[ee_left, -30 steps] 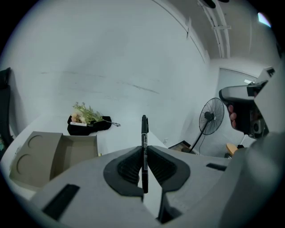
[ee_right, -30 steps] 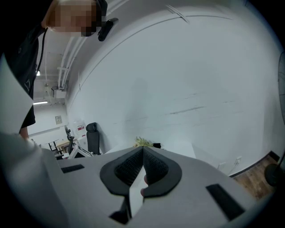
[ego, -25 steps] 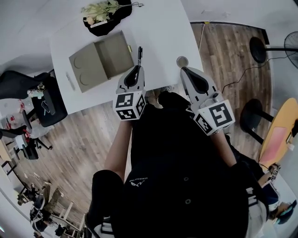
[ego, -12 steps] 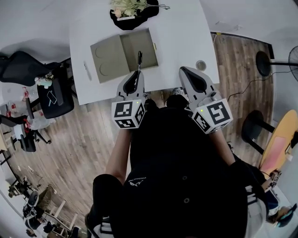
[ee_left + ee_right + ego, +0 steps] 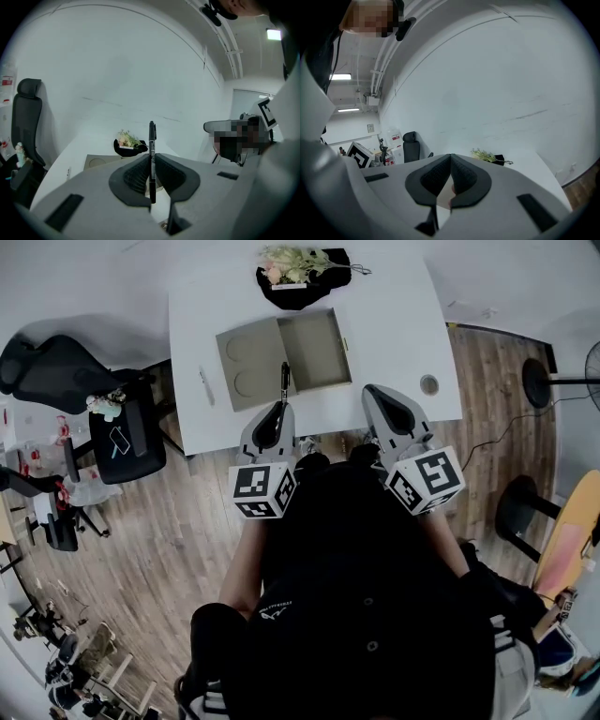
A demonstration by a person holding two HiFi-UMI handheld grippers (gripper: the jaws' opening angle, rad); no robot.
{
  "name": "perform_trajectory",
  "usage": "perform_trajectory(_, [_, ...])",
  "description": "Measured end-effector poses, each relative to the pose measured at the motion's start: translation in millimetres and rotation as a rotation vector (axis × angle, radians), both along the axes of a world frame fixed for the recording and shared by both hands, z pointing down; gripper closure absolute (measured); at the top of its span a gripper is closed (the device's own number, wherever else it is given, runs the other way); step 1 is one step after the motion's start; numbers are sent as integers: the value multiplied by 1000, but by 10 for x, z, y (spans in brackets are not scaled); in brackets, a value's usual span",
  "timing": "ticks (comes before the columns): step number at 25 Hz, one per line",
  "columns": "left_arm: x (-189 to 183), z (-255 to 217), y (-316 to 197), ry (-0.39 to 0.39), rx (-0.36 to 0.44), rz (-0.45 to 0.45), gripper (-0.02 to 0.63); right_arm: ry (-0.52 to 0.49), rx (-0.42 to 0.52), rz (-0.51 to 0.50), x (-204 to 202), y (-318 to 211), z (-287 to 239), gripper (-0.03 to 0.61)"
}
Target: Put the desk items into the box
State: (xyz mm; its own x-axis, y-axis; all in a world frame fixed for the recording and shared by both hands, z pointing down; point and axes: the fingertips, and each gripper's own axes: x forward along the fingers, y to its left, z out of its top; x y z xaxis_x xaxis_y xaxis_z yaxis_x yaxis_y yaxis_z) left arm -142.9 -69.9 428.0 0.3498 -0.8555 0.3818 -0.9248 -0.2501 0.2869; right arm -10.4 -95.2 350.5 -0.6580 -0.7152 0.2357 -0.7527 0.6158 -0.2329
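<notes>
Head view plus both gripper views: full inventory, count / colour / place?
table: 1, white, top centre
box: 1, tan cardboard, open, on the table, flap lying to its left
marker: 1, black, upright in the left gripper
pen-like stick: 1, white, on the table left of the box
round item: 1, greyish, table's right side; too small to identify
flowers: 1 bunch, pale, on black cloth, far table edge
office chair: 1, black, left of the table
left gripper: grey, fingers shut on marker
right gripper: grey, fingers together, empty

Round item (image 5: 429, 384): too small to identify.
Thin white item (image 5: 201, 387): too small to identify.
Pen (image 5: 285, 381): lower part hidden between jaws.
</notes>
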Motion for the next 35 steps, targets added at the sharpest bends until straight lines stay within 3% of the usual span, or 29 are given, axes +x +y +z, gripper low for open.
perform_trajectory(11, [-276,29,-68,18,10,18,568,5,-2,29,-240,-26,21,578])
perform_trajectory(21, [-15,181,-298,18,-30,28,568,21,-51,17,-43,-205,159,579])
perform_trajectory(35, [423,481,-840,-5,-116,-49,567,47,-82,-79,316,-861,290,580])
